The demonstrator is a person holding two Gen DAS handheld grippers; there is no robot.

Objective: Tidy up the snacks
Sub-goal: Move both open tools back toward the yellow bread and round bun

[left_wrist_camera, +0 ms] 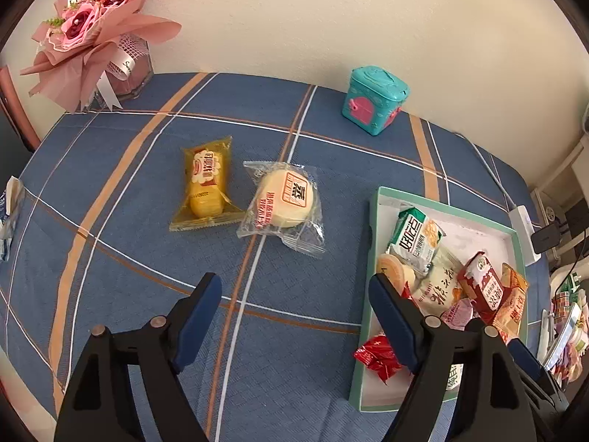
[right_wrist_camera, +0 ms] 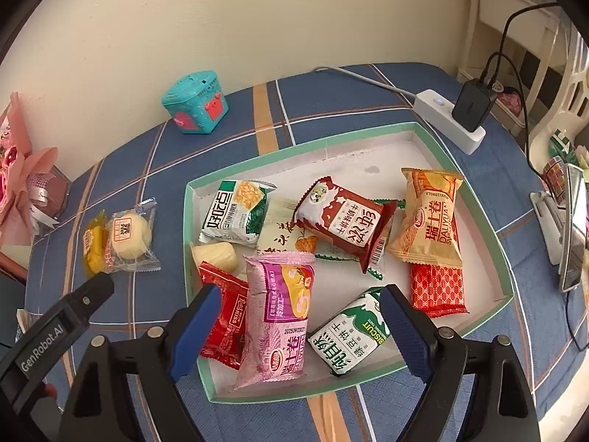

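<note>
My left gripper (left_wrist_camera: 294, 287) hangs open over the blue plaid cloth with nothing between its fingers. Beyond it lie a yellow cake packet (left_wrist_camera: 206, 184) and a round pale pastry in a clear wrapper (left_wrist_camera: 285, 202), side by side. To the right stands a green-rimmed white tray (left_wrist_camera: 371, 258) holding several snack packets. My right gripper (right_wrist_camera: 302, 294) is open above the tray's near end (right_wrist_camera: 294, 145). A pink roll-cake packet (right_wrist_camera: 279, 316) lies below, between its fingers, untouched by the pads. A green-and-white biscuit packet (right_wrist_camera: 349, 335) and a red packet (right_wrist_camera: 224, 316) flank it.
A teal toy box (left_wrist_camera: 375, 99) stands near the wall, with a pink bouquet (left_wrist_camera: 88, 25) at the back left corner. A white power strip with a black charger (right_wrist_camera: 449, 121) lies behind the tray. A small wrapper (left_wrist_camera: 9, 217) sits at the cloth's left edge.
</note>
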